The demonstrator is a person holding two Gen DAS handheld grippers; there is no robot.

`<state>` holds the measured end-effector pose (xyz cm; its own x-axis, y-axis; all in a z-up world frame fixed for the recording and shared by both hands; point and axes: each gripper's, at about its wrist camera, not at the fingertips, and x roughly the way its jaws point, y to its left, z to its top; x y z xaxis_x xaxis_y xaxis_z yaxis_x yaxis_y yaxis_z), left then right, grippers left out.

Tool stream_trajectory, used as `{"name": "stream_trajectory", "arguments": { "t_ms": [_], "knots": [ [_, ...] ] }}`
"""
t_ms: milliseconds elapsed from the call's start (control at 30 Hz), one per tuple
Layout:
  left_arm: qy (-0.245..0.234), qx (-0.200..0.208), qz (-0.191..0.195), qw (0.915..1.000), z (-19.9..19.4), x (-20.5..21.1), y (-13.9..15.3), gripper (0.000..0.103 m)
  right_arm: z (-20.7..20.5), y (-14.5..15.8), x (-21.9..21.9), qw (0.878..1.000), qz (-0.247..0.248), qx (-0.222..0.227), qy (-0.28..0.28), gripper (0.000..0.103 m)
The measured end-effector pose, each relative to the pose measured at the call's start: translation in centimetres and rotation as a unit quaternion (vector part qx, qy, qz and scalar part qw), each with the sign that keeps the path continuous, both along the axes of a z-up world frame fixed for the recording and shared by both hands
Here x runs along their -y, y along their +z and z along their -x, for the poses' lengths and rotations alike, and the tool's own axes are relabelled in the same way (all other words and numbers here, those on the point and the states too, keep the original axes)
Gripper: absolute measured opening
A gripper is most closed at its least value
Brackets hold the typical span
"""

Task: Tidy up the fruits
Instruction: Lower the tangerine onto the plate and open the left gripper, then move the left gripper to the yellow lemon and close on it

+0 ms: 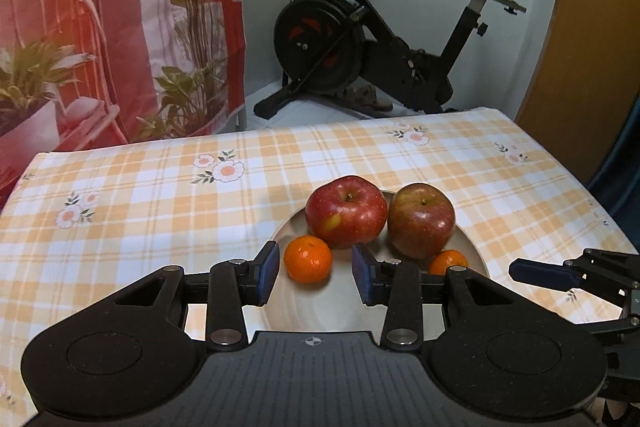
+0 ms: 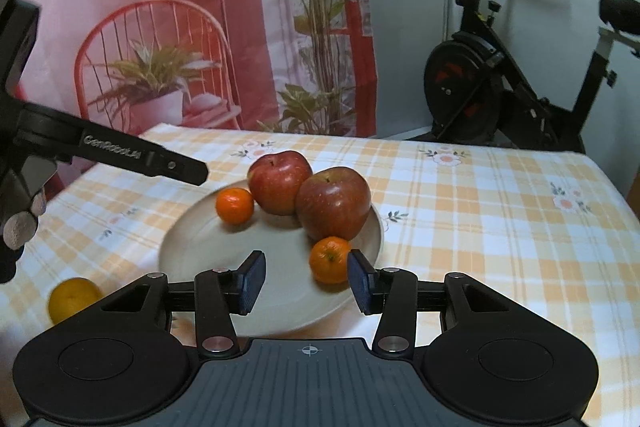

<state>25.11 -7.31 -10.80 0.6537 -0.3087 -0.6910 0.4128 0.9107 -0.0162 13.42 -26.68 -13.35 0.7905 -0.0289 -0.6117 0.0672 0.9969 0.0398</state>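
The near half of the plate (image 2: 192,251) lies bare, open to approach. Its far half is crowded by two apples (image 2: 332,203) touching and two mandarins (image 2: 235,205). Checked surface (image 2: 500,227) around the plate stays clear.

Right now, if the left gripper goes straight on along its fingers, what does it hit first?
Probably the near tangerine on the plate, just beyond the open left gripper; depth is uncertain, so it may meet bare plate first.
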Motion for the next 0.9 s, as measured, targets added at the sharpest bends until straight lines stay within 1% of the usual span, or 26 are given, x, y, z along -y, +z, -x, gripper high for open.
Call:
{"name": "stream_trajectory", "arguments": {
  "t_ms": [167,533,667,900],
  "knots": [
    [0.000,0.001,0.007,1.0000,2.4,-1.8,0.5,0.042,1.7,0.3,-0.9,1.000,-0.011,0.003,-0.002,0.042],
    [0.017,-0.018,0.007,0.9997,7.2,-7.5,0.1,0.042,3.4,-0.1,-4.2,1.000,-0.013,-0.011,0.015,0.042],
    [0.017,-0.031,0.014,0.9993,7.9,-8.9,-0.4,0.042,3.4,-0.3,-5.9,0.999,-0.009,-0.020,0.033,0.042],
    [0.027,-0.058,0.049,0.9967,7.9,-11.4,-1.5,0.041,2.6,-0.7,-9.0,0.997,0.006,-0.039,0.074,0.042]
  ]
}}
